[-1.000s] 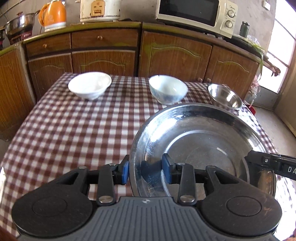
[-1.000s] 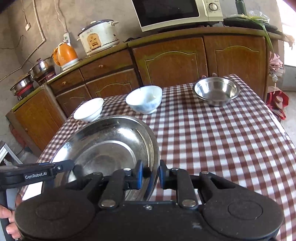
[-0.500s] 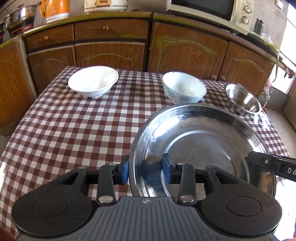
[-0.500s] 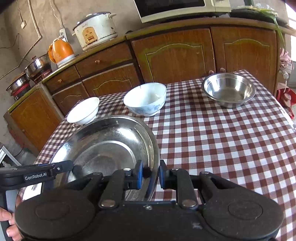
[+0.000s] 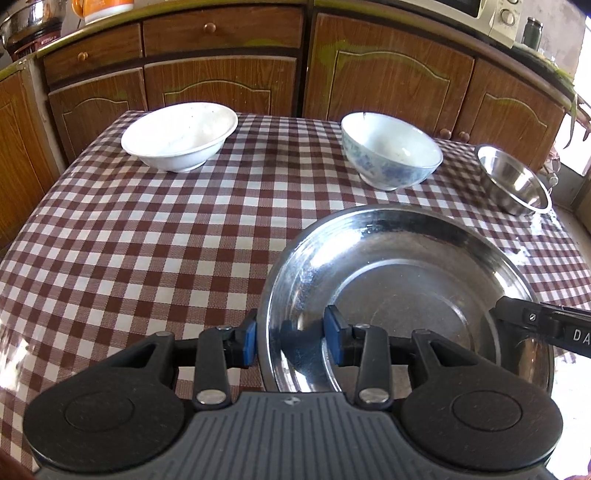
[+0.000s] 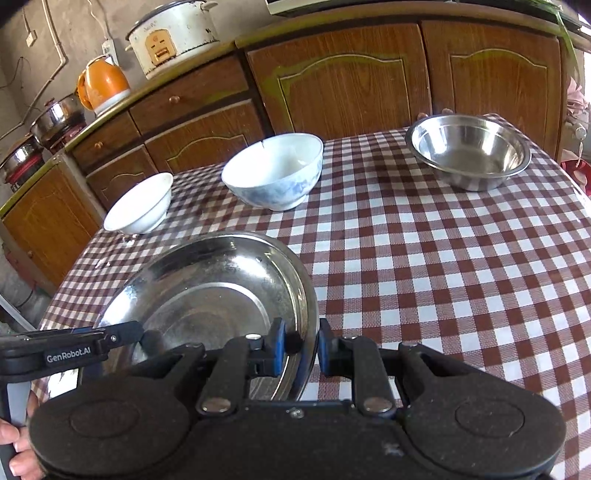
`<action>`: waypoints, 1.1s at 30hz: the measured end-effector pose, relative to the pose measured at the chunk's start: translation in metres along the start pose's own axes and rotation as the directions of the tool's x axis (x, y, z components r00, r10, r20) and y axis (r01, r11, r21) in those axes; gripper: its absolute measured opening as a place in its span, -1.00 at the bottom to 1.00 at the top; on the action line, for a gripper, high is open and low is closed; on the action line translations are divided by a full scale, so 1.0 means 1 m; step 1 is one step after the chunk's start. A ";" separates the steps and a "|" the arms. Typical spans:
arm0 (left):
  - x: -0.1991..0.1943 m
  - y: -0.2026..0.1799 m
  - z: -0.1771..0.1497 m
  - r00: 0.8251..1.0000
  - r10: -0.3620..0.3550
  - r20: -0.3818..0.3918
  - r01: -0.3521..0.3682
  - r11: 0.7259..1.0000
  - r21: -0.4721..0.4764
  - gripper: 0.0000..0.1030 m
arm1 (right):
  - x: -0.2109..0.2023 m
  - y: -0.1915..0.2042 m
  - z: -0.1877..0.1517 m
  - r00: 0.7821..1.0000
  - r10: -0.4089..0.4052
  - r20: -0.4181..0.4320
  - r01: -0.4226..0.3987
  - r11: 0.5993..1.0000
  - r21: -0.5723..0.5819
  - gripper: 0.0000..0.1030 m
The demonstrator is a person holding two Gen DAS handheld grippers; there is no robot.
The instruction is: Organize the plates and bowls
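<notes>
A large steel plate (image 5: pixel 406 280) (image 6: pixel 207 291) hangs just above the checked tablecloth (image 5: pixel 147 240), held by two opposite rims. My left gripper (image 5: pixel 291 336) is shut on its left rim, one blue pad outside and one inside. On the opposite rim my right gripper (image 6: pixel 301 347) is shut. Each view shows a finger (image 5: pixel 535 325) (image 6: pixel 92 343) of the other gripper at the plate's far side. Along the far edge stand a white bowl (image 5: pixel 181 136) (image 6: pixel 140 206), a blue-patterned bowl (image 5: pixel 391 155) (image 6: pixel 273 173) and a steel bowl (image 5: pixel 513 181) (image 6: pixel 469 151).
Wooden cabinets (image 5: pixel 221 74) run close behind the table. On the counter sit a rice cooker (image 6: pixel 173 33), an orange kettle (image 6: pixel 103 85) and steel pots (image 6: pixel 55 118). A hand (image 6: pixel 14 443) shows at the lower left of the right wrist view.
Both grippers have carried the steel plate forward and down toward the table. The three bowls now look nearer and larger. Both grips are unchanged.
</notes>
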State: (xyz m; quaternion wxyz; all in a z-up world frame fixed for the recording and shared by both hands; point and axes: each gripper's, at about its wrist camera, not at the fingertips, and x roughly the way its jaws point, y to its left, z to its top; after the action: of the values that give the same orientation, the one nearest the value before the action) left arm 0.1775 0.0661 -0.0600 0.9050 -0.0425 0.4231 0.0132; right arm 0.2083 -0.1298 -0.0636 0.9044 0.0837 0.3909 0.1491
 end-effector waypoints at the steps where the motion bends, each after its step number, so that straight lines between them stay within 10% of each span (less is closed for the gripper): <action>1: 0.002 0.000 0.000 1.000 0.001 -0.002 -0.001 1.000 -0.002 -0.26 | 0.002 0.000 0.000 1.000 -0.002 -0.002 0.002 1.000 0.000 -0.54; 33: 0.029 0.011 0.001 1.000 0.024 -0.001 -0.024 1.000 0.015 -0.22 | 0.035 0.007 -0.002 0.999 -0.018 -0.027 0.018 1.000 0.000 -0.53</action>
State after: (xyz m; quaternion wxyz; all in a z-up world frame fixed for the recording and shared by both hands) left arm 0.1965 0.0768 -0.0820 0.9049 -0.0308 0.4241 0.0208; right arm 0.2280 -0.1115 -0.0869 0.9005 0.0782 0.4035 0.1422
